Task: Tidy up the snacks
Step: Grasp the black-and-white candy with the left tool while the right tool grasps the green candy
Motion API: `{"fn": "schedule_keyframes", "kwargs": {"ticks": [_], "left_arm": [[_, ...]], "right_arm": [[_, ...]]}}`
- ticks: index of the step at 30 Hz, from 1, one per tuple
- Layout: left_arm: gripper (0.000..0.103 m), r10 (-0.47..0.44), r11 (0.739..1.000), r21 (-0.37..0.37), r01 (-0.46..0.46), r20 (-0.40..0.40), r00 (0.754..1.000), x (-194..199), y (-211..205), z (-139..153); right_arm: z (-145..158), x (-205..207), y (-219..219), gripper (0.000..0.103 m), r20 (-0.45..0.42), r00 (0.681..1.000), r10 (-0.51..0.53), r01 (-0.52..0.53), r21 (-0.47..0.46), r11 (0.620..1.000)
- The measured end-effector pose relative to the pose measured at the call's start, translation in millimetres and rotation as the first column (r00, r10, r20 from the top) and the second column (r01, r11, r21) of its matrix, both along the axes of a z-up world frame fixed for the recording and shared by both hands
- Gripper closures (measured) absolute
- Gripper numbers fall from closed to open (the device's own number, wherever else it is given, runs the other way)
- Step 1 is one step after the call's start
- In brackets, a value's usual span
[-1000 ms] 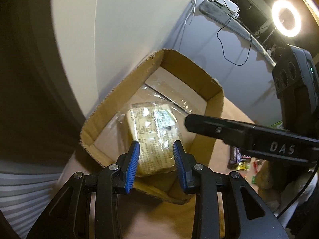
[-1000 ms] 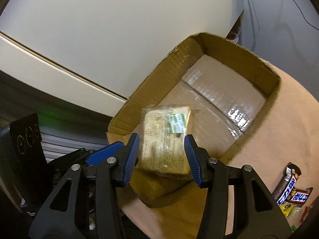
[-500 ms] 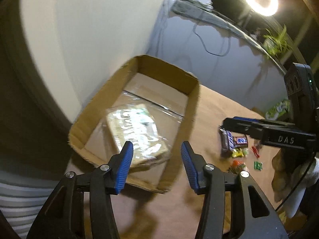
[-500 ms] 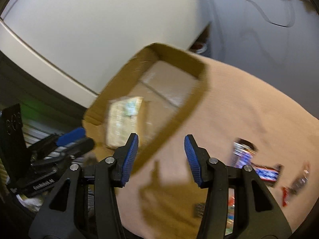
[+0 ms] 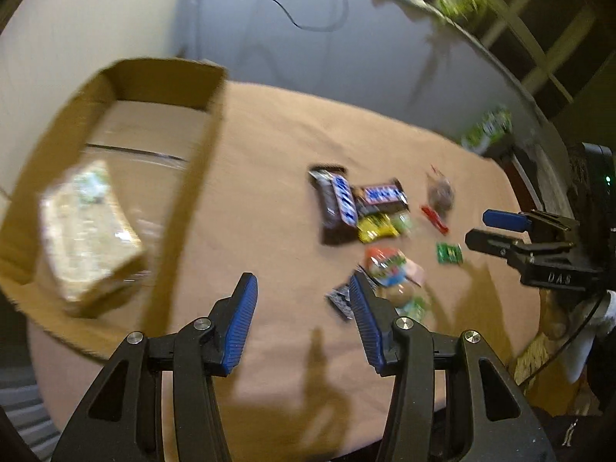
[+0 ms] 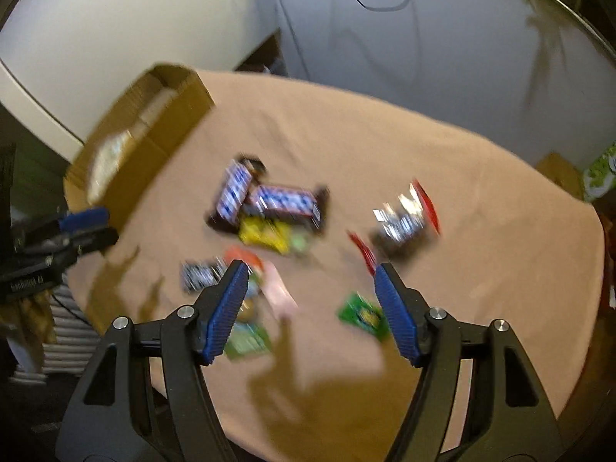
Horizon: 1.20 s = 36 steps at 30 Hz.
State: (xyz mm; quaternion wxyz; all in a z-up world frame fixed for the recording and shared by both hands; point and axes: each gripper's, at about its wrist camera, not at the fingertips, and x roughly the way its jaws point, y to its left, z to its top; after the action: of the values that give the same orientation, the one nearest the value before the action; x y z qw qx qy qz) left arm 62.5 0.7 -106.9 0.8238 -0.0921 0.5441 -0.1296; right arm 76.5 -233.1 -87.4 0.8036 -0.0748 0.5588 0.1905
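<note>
A cardboard box (image 5: 192,192) stands at the table's left, also seen in the right wrist view (image 6: 161,134). A pale wrapped snack pack (image 5: 88,231) lies inside it. A loose pile of snacks lies on the tan table: two dark chocolate bars (image 5: 346,200) (image 6: 269,200), a yellow packet (image 5: 375,227), a small green packet (image 5: 448,253) (image 6: 364,315) and a red-ended wrapper (image 6: 404,221). My left gripper (image 5: 300,308) is open and empty above the table right of the box. My right gripper (image 6: 308,304) is open and empty over the pile.
The tan cloth-covered table (image 6: 462,177) curves away at its front and right edges. A grey wall with a black cable (image 5: 308,19) is behind. A green package (image 5: 487,131) sits at the far right edge. Both views are motion-blurred.
Both grippers let go of the wrapped pack, which now lies in the box. Both have swung right, away from the box and toward the snack pile, and opened wider.
</note>
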Motion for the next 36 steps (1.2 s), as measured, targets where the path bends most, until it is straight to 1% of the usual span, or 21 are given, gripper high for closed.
{"fn": "schedule_keyframes", "kwargs": {"ticks": [2,5,8,10,13,15,17,19,22,24,28,29,30,31,32,36], "left_arm": [[0.057,-0.047,0.999,0.007,0.048,-0.018,0.999,2,-14,-7],[0.058,-0.112,0.993,0.019,0.113,-0.035,0.993,3,-29,-11],[0.061,-0.176,0.984,0.035,0.178,-0.053,0.983,4,-44,-17],[0.061,-0.197,0.979,0.042,0.199,-0.062,0.979,6,-46,-20],[0.061,-0.233,0.970,0.054,0.238,-0.079,0.969,8,-51,-26],[0.061,-0.244,0.966,0.062,0.250,-0.086,0.966,8,-53,-29],[0.061,-0.264,0.960,0.075,0.270,-0.090,0.960,9,-56,-31],[0.061,-0.279,0.954,0.091,0.287,-0.090,0.956,8,-56,-33],[0.062,-0.296,0.944,0.119,0.307,-0.100,0.950,9,-60,-38],[0.064,-0.310,0.937,0.133,0.322,-0.103,0.945,10,-63,-41],[0.066,-0.332,0.926,0.154,0.344,-0.103,0.938,10,-65,-45],[0.068,-0.333,0.925,0.158,0.346,-0.104,0.937,11,-65,-46],[0.069,-0.333,0.924,0.162,0.347,-0.104,0.937,13,-66,-47],[0.070,-0.331,0.924,0.164,0.344,-0.102,0.938,14,-66,-47],[0.072,-0.328,0.926,0.161,0.341,-0.100,0.939,16,-65,-47],[0.073,-0.320,0.931,0.154,0.331,-0.092,0.943,18,-66,-46]], "right_arm": [[-9,-7,-12,0.032,-0.017,1.000,-0.014,0.014,-0.006,1.000],[-21,-15,-26,0.032,-0.044,0.998,-0.034,0.033,-0.010,0.999],[-32,-21,-30,0.032,-0.051,0.998,-0.042,0.041,-0.018,0.999],[-38,-25,-33,0.036,-0.057,0.997,-0.045,0.044,-0.022,0.999],[-45,-21,-33,0.036,-0.063,0.997,-0.040,0.038,-0.027,0.999],[-49,-18,-32,0.037,-0.064,0.998,-0.020,0.017,-0.037,0.999],[-52,-15,-31,0.039,-0.059,0.998,0.021,-0.025,-0.064,0.998],[-56,-13,-29,0.046,-0.063,0.996,0.065,-0.071,-0.095,0.993],[-59,-10,-26,0.047,-0.068,0.989,0.133,-0.141,-0.134,0.981],[-60,-10,-26,0.047,-0.064,0.985,0.160,-0.168,-0.153,0.974],[-61,-8,-20,0.047,-0.061,0.975,0.213,-0.220,-0.162,0.962],[-62,-6,-18,0.047,-0.062,0.972,0.225,-0.232,-0.164,0.959],[-64,-3,-15,0.050,-0.065,0.970,0.233,-0.240,-0.168,0.956],[-66,-1,-16,0.055,-0.070,0.969,0.238,-0.247,-0.171,0.954],[-68,-2,-15,0.057,-0.078,0.967,0.243,-0.253,-0.174,0.952],[-71,0,-6,0.058,-0.089,0.959,0.270,-0.282,-0.175,0.943]]}}
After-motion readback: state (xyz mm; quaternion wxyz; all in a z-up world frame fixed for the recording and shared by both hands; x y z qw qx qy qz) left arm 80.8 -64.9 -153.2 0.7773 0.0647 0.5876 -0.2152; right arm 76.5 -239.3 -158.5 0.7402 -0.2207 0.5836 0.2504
